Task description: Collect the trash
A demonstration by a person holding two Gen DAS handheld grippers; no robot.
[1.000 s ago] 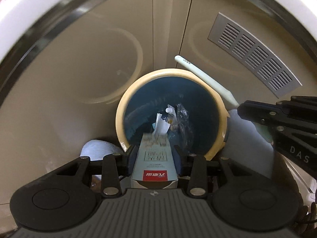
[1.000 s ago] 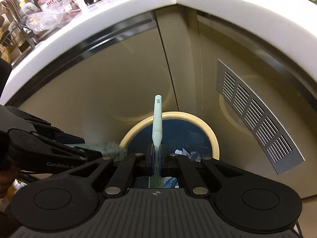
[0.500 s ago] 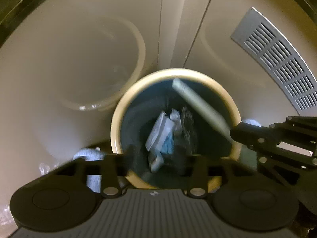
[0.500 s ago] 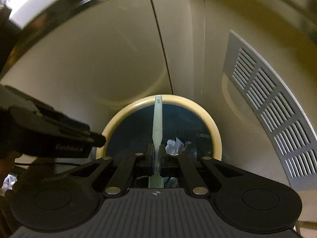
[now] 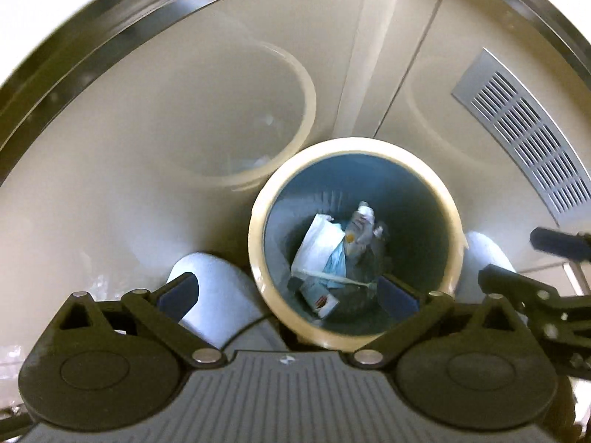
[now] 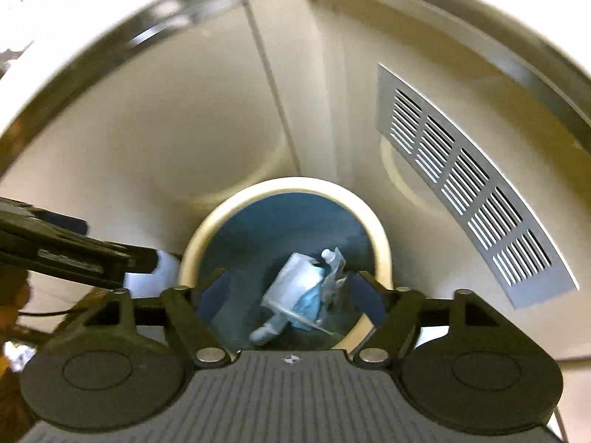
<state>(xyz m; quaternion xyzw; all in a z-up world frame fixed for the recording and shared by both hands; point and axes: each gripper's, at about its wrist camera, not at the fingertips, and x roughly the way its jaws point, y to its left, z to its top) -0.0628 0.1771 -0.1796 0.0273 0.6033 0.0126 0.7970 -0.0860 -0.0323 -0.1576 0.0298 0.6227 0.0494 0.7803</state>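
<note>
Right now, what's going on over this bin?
A person is tidying up trash with a pair of tongs in each hand, both held over the round bin. The left tongs and right tongs have just been opening and nothing is between their fingers. The small red-and-white box and the pale stick lie at the bottom of the bin with the other trash.
</note>
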